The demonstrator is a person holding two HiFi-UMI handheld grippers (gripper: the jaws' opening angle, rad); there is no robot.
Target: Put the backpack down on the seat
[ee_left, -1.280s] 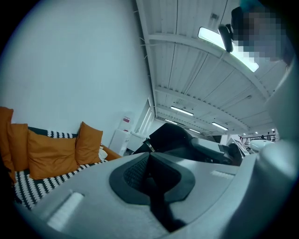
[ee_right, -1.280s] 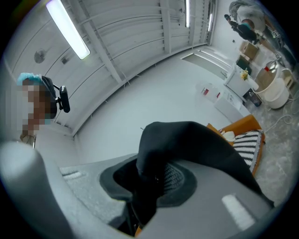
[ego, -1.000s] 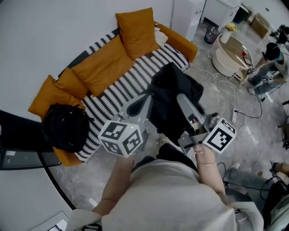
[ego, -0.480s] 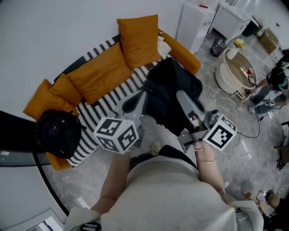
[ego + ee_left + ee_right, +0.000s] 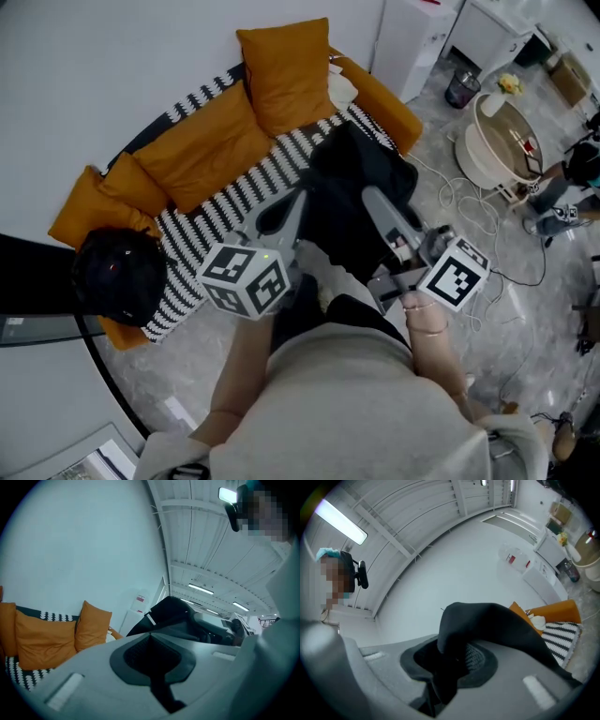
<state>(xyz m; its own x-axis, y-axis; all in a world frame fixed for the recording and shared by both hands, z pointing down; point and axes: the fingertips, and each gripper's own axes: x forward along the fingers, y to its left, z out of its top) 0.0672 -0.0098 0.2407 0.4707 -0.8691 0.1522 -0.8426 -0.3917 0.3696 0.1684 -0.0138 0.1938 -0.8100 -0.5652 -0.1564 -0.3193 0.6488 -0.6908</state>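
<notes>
We hold the black backpack (image 5: 361, 202) up at our twelve o'clock, hanging between the two grippers by the front edge of the striped seat (image 5: 225, 202) and toward the sofa's one o'clock end. Our right gripper (image 5: 382, 211) has its jaws clamped on a fold of the bag's black fabric. Our left gripper (image 5: 279, 216) has its jaws drawn narrow on a dark strip, seemingly the bag's too. A second black bag (image 5: 120, 277) sits at ten o'clock on the sofa's far end.
</notes>
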